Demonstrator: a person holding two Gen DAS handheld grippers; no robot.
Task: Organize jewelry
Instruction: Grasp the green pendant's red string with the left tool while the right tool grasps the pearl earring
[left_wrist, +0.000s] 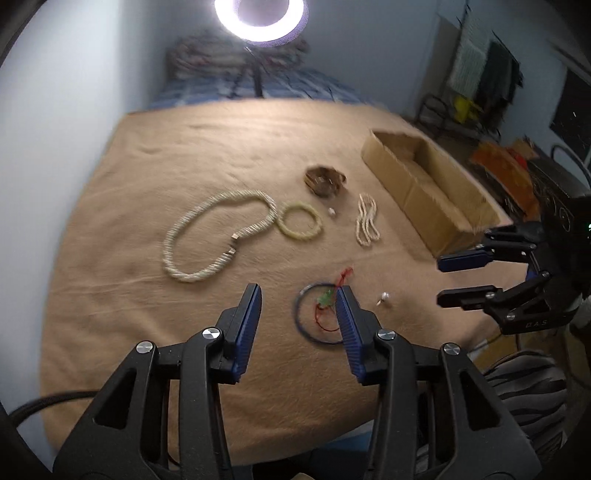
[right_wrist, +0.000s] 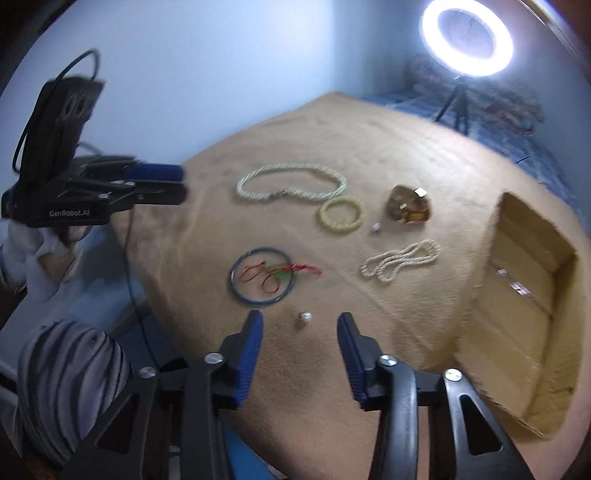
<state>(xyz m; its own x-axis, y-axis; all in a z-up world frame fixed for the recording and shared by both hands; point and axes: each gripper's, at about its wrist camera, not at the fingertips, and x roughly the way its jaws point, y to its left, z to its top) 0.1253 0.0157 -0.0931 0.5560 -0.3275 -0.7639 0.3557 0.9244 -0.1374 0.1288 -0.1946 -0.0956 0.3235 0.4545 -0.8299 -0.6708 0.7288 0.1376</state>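
Observation:
Jewelry lies on a tan cloth-covered table (left_wrist: 147, 177). A long pale bead necklace (left_wrist: 207, 236) (right_wrist: 291, 182) lies beside a yellow-green bracelet (left_wrist: 299, 223) (right_wrist: 340, 215). A small white bead necklace (left_wrist: 367, 219) (right_wrist: 400, 260), a brown ornament (left_wrist: 325, 179) (right_wrist: 408, 208), a blue bangle with red thread (left_wrist: 314, 314) (right_wrist: 262, 275) and two small pearl earrings (left_wrist: 384, 296) (right_wrist: 304, 316) (left_wrist: 331, 212) also lie there. My left gripper (left_wrist: 301, 291) (right_wrist: 181, 182) is open and empty above the bangle. My right gripper (right_wrist: 300, 319) (left_wrist: 439, 278) is open and empty, above the near earring.
An open cardboard box (left_wrist: 428, 184) (right_wrist: 524, 295) stands at the table's right side. A ring light (left_wrist: 258, 14) (right_wrist: 466, 37) on a tripod stands behind the table. A blue patterned bed and hanging clothes are beyond. A cable (right_wrist: 129, 258) hangs at the table's left.

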